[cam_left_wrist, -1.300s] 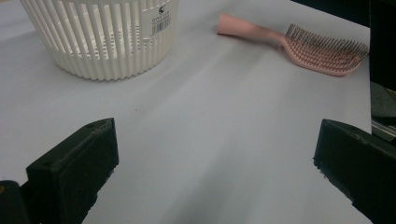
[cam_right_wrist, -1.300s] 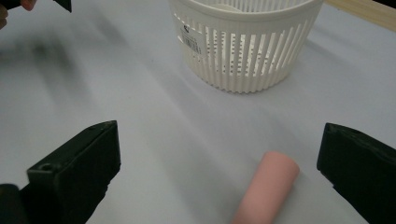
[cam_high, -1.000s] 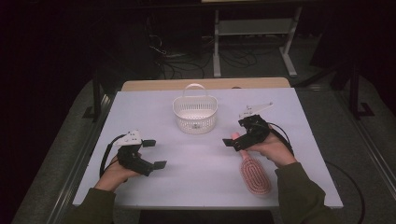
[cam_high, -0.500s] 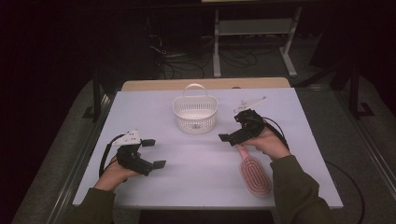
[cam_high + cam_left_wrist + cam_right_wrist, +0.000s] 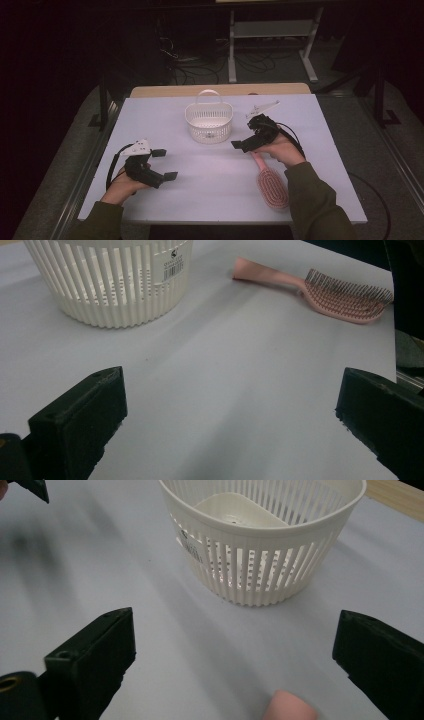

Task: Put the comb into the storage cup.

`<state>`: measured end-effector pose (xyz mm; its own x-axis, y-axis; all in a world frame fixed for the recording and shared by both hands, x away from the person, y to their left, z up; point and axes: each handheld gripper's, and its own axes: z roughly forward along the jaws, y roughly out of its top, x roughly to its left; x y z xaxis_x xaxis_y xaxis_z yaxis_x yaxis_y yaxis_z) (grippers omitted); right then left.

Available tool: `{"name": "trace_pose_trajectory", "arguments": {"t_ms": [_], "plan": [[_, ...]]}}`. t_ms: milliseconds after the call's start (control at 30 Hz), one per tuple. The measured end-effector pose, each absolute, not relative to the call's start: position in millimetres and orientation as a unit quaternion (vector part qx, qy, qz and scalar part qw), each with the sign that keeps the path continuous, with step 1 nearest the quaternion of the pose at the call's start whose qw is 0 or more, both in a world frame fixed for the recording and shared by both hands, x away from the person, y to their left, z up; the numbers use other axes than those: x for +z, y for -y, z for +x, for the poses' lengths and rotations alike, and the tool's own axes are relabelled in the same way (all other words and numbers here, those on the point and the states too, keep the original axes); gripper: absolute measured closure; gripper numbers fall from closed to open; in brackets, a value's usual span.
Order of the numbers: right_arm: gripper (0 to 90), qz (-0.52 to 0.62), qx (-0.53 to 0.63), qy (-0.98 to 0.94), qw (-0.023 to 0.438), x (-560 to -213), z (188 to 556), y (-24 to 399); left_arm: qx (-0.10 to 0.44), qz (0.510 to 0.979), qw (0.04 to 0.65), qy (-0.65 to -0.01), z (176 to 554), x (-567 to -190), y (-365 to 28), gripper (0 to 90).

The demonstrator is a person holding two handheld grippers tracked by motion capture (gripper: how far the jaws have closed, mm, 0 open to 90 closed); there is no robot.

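Dark floor and cables surrounded a pale bench [image 5: 215,200] seen from above. Near its far edge stood a white slatted basket [image 5: 209,122] with its handle up. To the basket's right, the right tool [image 5: 245,145] hovered with its jaws spread wide and pointing toward the basket's base; the right gripper view showed nothing between them but the tip of a pink handle at the bottom. A pink brush [image 5: 270,182] lay flat on the bench, bristles up, its handle end just under the right tool and its head nearer the front edge. Well apart at the front left, the left tool [image 5: 165,164] rested low, jaws spread and holding nothing.
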<state>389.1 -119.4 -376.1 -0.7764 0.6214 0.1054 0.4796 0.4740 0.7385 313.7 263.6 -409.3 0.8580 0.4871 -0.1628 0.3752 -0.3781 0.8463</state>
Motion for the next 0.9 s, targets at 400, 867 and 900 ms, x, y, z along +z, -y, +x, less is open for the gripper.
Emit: {"name": "trace_pose_trajectory", "arguments": {"t_ms": [400, 867, 900], "plan": [[16.2, 0.333, 0.385, -0.857, 0.084, -375.9, 391.0, 118.7, 0.058, 0.828, 0.492, -0.26, 313.7, -409.4, -263.5, 0.0], [39.7, 0.331, 0.367, -0.866, 0.078, -375.8, 393.3, 115.1, 0.059, 0.828, 0.493, -0.261, 313.5, -408.9, -264.2, 0.1], [44.9, 0.329, 0.364, -0.868, 0.077, -376.3, 393.8, 115.1, 0.059, 0.828, 0.492, -0.261, 313.5, -408.9, -264.2, 0.1]]}}
